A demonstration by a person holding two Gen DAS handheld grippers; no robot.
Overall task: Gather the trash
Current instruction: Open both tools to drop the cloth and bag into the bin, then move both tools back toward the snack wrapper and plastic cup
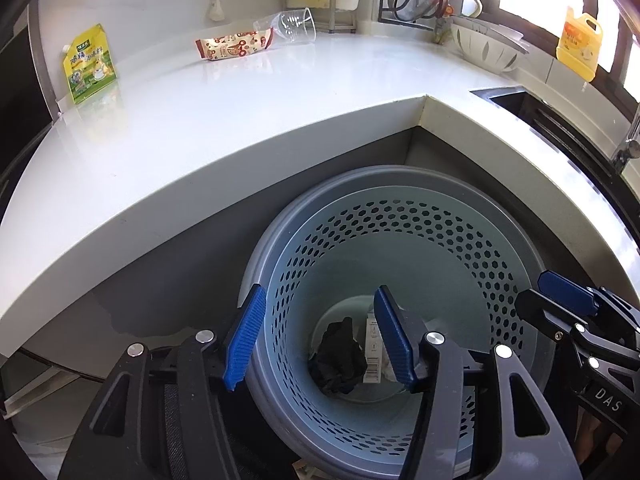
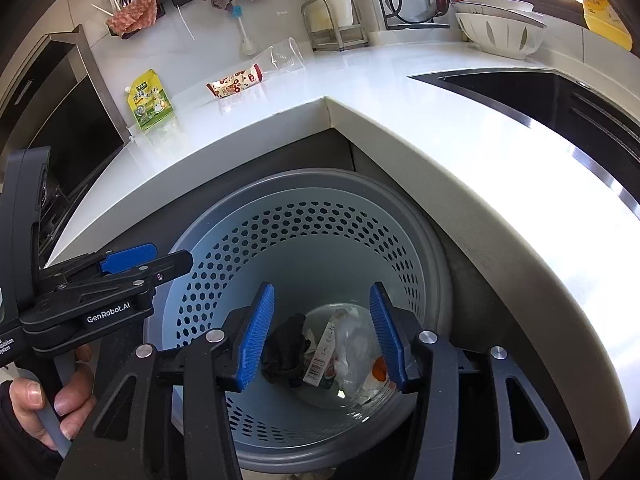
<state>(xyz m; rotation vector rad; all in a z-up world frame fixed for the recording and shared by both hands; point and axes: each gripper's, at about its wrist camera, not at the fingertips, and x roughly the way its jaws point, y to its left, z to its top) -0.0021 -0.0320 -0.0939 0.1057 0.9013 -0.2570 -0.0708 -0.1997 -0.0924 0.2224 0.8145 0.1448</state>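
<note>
**Both claws open over the bin, wrappers left on the counter**

A white L-shaped kitchen counter (image 1: 248, 120) wraps around an inside corner, and in that corner, on the floor below the counter edge, stands a round grey-blue bin (image 2: 288, 240) with a perforated wall. At the bottom of the bin lie a crumpled black scrap (image 2: 286, 350), a small carton with a barcode (image 2: 322, 354) and a clear plastic bag (image 2: 356, 352), all touching or overlapping one another.

Above the bin's mouth hang both claws, side by side. The left claw (image 1: 320, 340) has its blue pads (image 1: 246, 338) spread apart with nothing between them; only the bin's inside shows through the gap. The right claw (image 2: 322, 338) is likewise spread, its pads clear of everything, with the trash far below in the gap. A hand (image 2: 48, 404) grips the handle of the left claw at the lower left of the right wrist view.

Up on the counter, three pieces remain near the back wall: a yellow-green pouch (image 1: 90, 64) standing at the far left, a red and cream snack wrapper (image 1: 234, 46) lying flat further right, and a clear plastic cup (image 1: 294, 26) on its side just beside the wrapper's end. Farther right sit a white colander (image 1: 486, 48), a yellow bottle (image 1: 578, 46) on the window ledge, and a dark sink (image 2: 560, 104) set into the counter.
</note>
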